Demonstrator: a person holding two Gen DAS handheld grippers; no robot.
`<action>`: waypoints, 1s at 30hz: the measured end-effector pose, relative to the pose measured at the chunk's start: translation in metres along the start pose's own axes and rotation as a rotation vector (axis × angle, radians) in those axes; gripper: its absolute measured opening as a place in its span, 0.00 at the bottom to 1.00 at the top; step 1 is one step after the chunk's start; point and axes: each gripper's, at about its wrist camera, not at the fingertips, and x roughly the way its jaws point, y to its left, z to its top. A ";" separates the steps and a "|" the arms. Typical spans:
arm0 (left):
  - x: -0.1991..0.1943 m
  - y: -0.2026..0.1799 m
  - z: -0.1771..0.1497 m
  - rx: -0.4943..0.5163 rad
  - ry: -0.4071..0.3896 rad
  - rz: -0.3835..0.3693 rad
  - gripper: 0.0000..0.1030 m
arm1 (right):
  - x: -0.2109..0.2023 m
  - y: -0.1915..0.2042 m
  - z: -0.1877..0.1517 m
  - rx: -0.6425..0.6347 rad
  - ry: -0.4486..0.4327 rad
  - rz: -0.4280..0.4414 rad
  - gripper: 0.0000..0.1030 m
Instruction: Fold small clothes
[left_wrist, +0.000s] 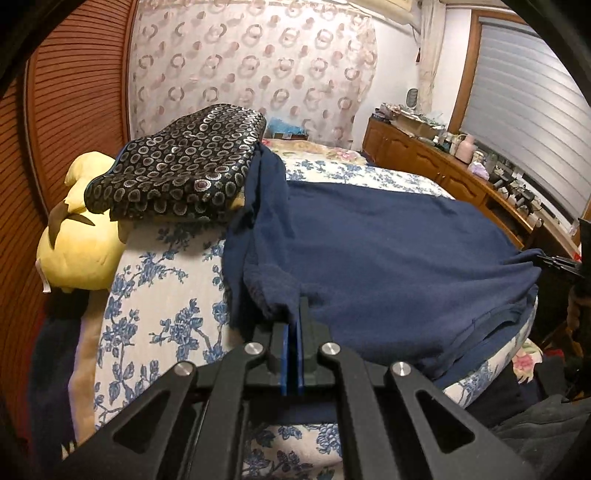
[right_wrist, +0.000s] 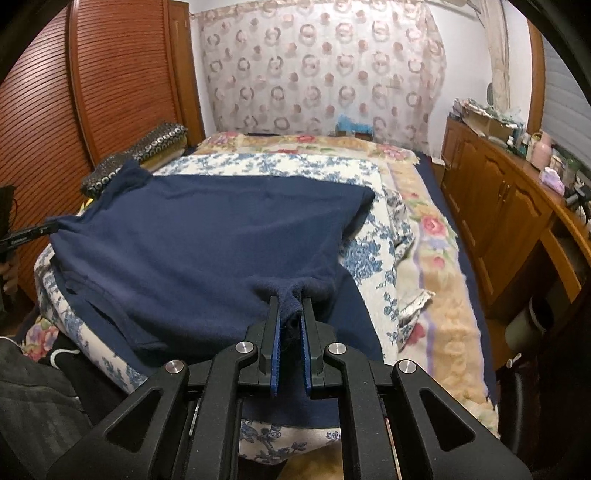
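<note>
The left wrist fisheye sits just behind its black two-finger left gripper (left_wrist: 294, 314), close above the near edge of the bed with the blue-and-white floral cover (left_wrist: 162, 280), looking down and forward along the fingers toward the far curtained wall; the right wrist fisheye rides likewise behind the black right gripper (right_wrist: 291, 306), facing the same way; both share the spread navy fleece garment (left_wrist: 388, 251), the dark ring-patterned cushion (left_wrist: 177, 170), and the brown wooden sideboard (right_wrist: 498, 199).
</note>
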 end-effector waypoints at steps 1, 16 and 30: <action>0.001 -0.001 -0.001 0.002 0.002 0.004 0.00 | 0.001 0.000 0.000 0.003 0.005 -0.003 0.08; 0.003 -0.002 -0.004 0.003 0.012 0.015 0.01 | -0.015 0.006 0.020 -0.031 -0.056 -0.076 0.59; -0.015 0.009 -0.005 -0.002 -0.017 0.037 0.41 | 0.050 0.062 0.017 -0.100 0.017 0.031 0.59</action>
